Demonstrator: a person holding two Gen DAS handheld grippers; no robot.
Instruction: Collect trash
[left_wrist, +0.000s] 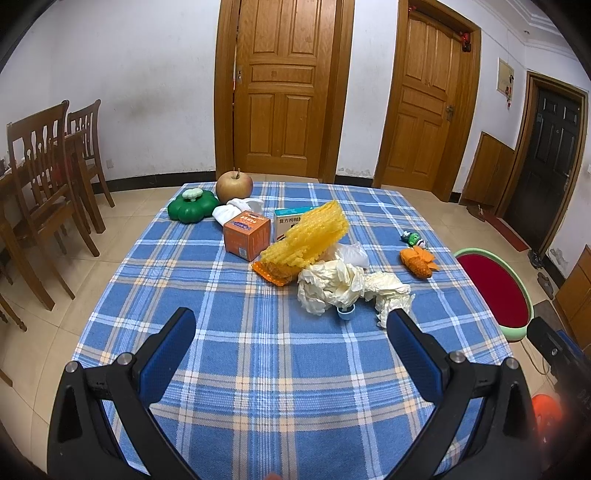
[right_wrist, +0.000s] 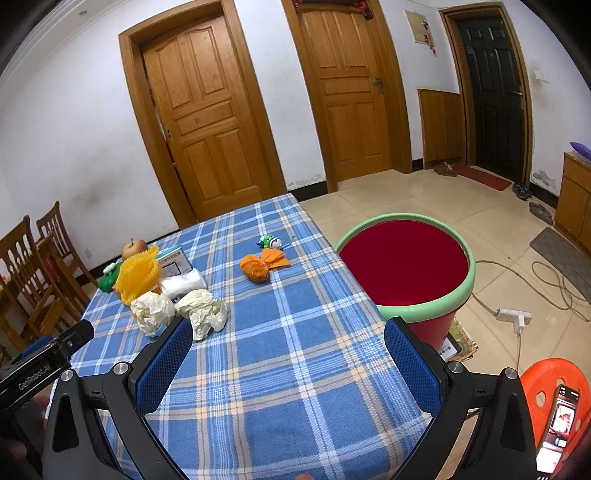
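Just ahead of the wide-open, empty left gripper (left_wrist: 291, 332), crumpled paper (left_wrist: 347, 288); right gripper (right_wrist: 288, 343) likewise wide.

Crumpled cream paper (left_wrist: 343, 286) on tablecloth; red bin (right_wrist: 406, 266) beside.

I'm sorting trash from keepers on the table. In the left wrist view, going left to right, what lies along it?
Green pumpkin-shaped container → apple → orange box → yellow foam net → crumpled cream paper → orange foam net.
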